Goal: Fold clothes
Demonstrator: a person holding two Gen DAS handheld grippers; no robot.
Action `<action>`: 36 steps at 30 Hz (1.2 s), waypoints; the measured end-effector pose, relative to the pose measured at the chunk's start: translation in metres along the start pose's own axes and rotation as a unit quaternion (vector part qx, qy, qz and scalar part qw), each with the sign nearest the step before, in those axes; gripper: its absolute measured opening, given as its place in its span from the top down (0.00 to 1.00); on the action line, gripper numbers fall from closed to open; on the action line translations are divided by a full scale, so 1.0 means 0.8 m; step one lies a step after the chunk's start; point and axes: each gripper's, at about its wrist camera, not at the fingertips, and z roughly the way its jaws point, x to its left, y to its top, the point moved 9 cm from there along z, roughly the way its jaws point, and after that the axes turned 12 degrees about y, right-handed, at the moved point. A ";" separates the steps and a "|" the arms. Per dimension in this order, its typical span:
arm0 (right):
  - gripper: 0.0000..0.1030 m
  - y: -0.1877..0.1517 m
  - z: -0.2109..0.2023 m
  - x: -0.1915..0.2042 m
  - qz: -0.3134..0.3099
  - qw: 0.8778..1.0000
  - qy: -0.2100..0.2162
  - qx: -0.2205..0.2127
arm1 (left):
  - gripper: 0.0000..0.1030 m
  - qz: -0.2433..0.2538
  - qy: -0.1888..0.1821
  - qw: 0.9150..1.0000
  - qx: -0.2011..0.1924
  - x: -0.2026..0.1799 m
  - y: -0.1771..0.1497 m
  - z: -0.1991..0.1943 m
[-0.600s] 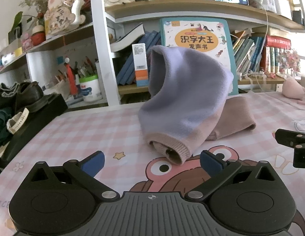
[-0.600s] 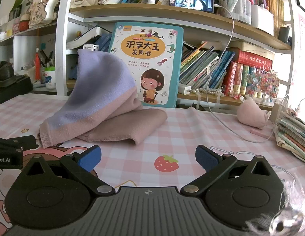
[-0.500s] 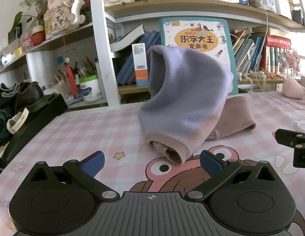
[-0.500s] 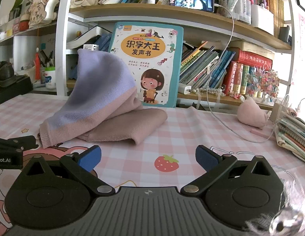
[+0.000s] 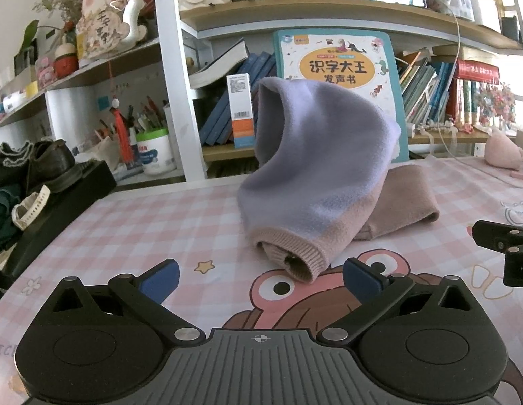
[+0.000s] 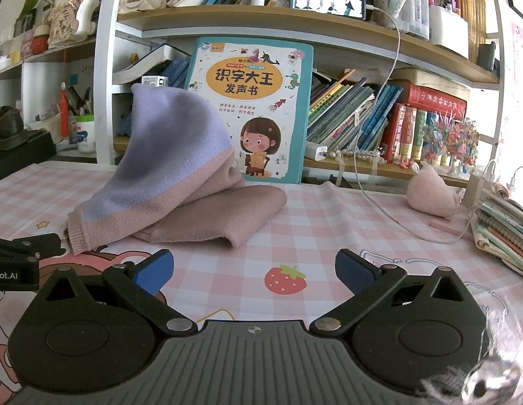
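A lavender and dusty-pink knitted sweater (image 5: 315, 182) lay heaped on a surface covered with a pink checked cartoon-print cloth (image 5: 133, 222), toward the far edge where a white-framed wooden bookshelf (image 6: 227, 23) stood. The garment was crumpled, not flat: its lavender part rose in a hump, while a pink folded part lay flat on the cloth to the right of it. A ribbed pink cuff (image 5: 295, 256) formed the nearest point of the heap.

The left tongs (image 5: 259, 278), black with blue pads, stood fully spread and held nothing. The cuff lay just ahead of them, slightly right of the midline between the pads, not touched by either.

The right tongs (image 6: 254, 266) were likewise spread wide and empty. From this side the sweater (image 6: 180, 182) lay ahead and to the left, apart from both pads, with bare checked cloth and a printed strawberry between the fingers.

A large teal children's picture book (image 6: 251, 108) stood upright behind the sweater at the far edge. A small pink plush toy (image 6: 430, 195) sat near the far right corner.
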 end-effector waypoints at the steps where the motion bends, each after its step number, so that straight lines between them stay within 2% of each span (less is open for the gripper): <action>1: 0.00 0.000 0.000 0.000 0.000 1.000 0.000 0.000 | 0.00 0.000 0.000 1.000 0.000 0.000 0.000 0.000; 36: 0.00 0.000 0.000 -0.001 0.005 1.000 0.000 0.001 | 0.00 0.002 0.001 1.000 0.002 0.000 -0.001 0.002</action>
